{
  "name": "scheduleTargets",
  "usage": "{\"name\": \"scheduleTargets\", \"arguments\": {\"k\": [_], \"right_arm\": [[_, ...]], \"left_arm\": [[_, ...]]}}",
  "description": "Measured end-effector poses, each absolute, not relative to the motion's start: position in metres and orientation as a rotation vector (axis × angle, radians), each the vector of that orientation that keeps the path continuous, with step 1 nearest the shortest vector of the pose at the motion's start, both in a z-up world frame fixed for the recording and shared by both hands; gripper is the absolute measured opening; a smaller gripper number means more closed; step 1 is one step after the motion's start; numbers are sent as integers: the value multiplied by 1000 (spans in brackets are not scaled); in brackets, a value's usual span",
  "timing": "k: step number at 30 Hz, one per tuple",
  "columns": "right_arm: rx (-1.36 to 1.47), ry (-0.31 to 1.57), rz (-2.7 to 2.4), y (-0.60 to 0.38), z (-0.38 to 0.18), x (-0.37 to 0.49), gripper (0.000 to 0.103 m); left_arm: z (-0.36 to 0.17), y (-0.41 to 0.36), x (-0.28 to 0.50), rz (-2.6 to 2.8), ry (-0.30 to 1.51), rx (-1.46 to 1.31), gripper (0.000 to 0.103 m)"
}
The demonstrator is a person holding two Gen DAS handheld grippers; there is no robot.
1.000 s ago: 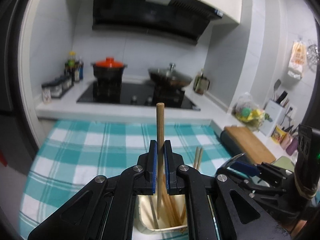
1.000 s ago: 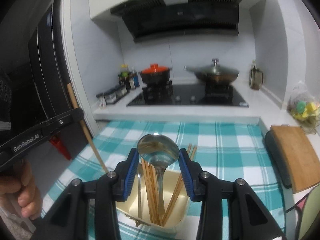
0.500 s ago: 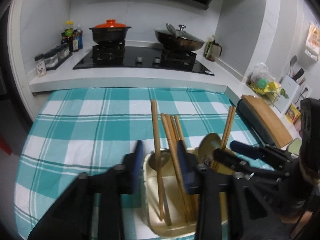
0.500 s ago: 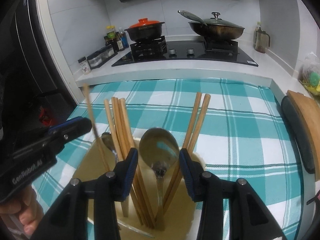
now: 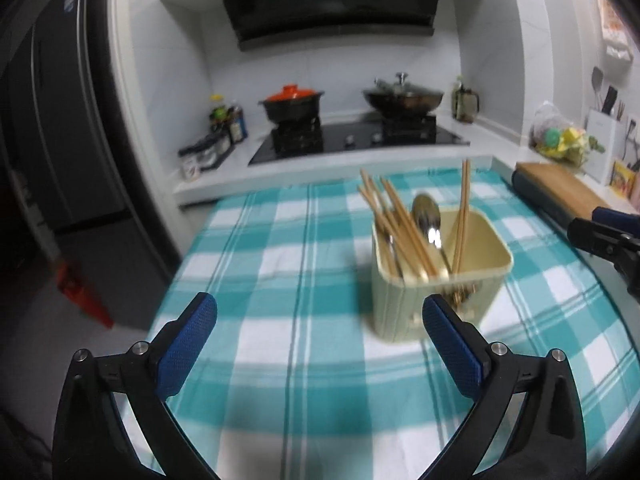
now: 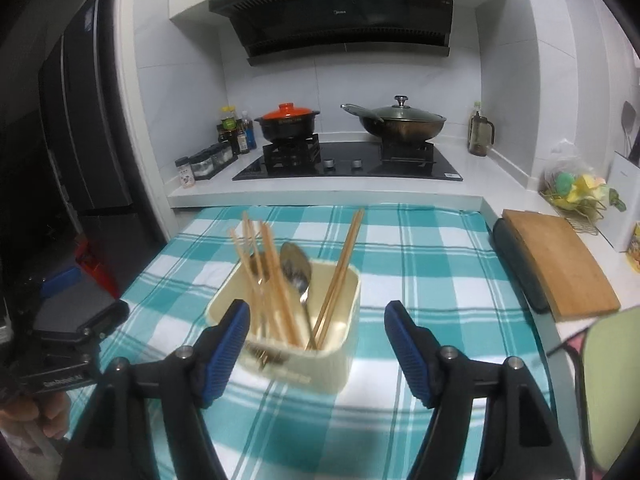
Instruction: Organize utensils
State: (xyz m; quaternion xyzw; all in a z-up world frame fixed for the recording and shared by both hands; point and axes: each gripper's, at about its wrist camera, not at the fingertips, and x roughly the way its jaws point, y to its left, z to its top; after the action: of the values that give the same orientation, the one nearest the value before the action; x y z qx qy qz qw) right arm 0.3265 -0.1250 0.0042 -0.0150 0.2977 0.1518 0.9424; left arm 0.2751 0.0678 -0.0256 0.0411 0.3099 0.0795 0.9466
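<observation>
Looks like the sorting's basically done: chopsticks (image 6: 276, 280) and spoon (image 6: 298, 272) all stand in the cream holder (image 6: 320, 360) on the table (image 6: 420, 280), both the left gripper (image 5: 320, 344) and right gripper (image 6: 316, 350) sit just short of the holder with jaws wide apart and empty, so next is probably just checking for strays.

I see a white tiled wall (image 6: 400, 76), a black range hood (image 6: 340, 8), a stove (image 6: 348, 164) and a checked tablecloth (image 6: 432, 280).
</observation>
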Motion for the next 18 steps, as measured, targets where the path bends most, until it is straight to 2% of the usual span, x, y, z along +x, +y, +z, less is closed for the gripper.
{"name": "scheduleTargets", "arguments": {"k": [1,3,6,18], "right_arm": [[-32,613,315,-123,1,313,72],[-37,624,334,-120,-3,291,84],[-52,612,348,-116,-7,259,87],[-141,555,287,-115,9,182,89]], "left_arm": [[-27,63,266,173,646,84,102],[-27,53,245,199,632,94,102],[-23,42,218,202,601,132,102],[-7,44,168,143,620,34,103]]}}
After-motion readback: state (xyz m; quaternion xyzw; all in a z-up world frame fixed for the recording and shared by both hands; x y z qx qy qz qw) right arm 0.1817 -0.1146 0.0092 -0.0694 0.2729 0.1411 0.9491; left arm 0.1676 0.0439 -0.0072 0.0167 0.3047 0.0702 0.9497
